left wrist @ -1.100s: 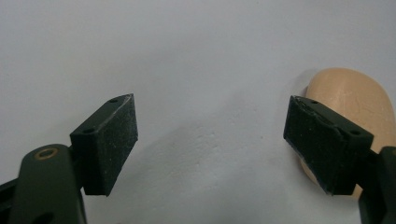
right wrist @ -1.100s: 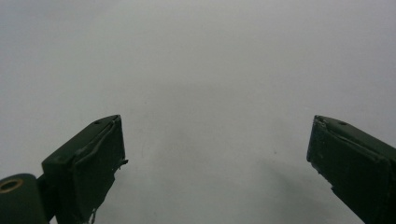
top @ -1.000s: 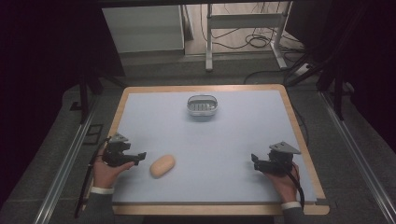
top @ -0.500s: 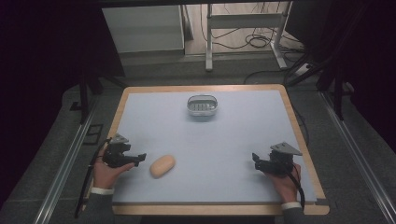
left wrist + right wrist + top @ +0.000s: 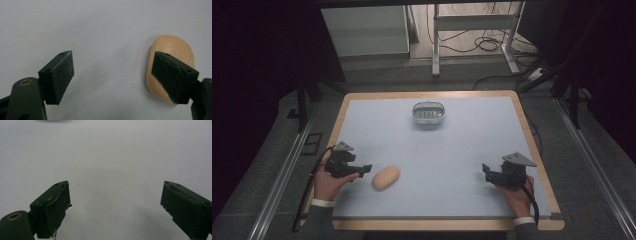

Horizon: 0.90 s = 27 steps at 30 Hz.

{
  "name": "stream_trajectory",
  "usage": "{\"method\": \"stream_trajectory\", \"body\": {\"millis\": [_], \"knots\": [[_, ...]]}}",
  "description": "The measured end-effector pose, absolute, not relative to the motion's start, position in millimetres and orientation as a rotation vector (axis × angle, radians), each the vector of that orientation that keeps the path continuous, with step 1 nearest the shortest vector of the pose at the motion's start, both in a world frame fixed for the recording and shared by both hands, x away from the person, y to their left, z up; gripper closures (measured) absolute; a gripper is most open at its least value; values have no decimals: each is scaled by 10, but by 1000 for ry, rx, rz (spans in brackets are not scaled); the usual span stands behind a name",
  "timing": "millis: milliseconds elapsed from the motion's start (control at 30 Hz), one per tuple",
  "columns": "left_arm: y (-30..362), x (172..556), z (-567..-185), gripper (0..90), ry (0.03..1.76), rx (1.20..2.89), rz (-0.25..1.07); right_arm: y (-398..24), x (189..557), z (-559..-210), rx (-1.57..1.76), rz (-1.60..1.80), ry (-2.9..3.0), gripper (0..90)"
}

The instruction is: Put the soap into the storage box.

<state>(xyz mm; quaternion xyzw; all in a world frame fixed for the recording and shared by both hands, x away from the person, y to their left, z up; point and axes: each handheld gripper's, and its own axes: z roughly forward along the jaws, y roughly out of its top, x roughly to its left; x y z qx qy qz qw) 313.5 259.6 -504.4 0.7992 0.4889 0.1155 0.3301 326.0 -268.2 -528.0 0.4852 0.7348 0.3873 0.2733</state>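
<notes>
I'm reaching for the bread roll (image 5: pixel 172 65) with my left gripper (image 5: pixel 112 75), jaws spread; next I must shift sideways to straddle it, then pinch.

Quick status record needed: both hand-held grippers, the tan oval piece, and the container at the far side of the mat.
left hand-held gripper: open, jaws spread, nothing between them
right hand-held gripper: open, over bare mat, holding nothing
tan oval piece: lying on the mat, just beyond the left jaws, partly behind one jaw in the left gripper view
metal container: far middle of the mat, apart from both grippers
mat: pale blue, on a wood-edged table
</notes>
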Motion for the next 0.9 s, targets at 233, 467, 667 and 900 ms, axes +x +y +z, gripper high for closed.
{"method": "stream_trajectory", "body": {"millis": [233, 467, 667, 900], "knots": [[2543, 3160, -4878, 189, 1251, 2131, 310, -2671, 3261, -5282, 1306, 1025, 1977, 92], [2469, 3188, -4784, 191, 1241, 2165, 316, -2653, 3245, -5282, 1282, 1014, 1972, 93], [2352, 3211, -4746, 189, 1210, 2193, 313, -2654, 3254, -5283, 1291, 1007, 1976, 94], [2231, 3220, -4739, 186, 1168, 2237, 305, -2658, 3255, -5283, 1292, 1011, 1975, 94]]}}
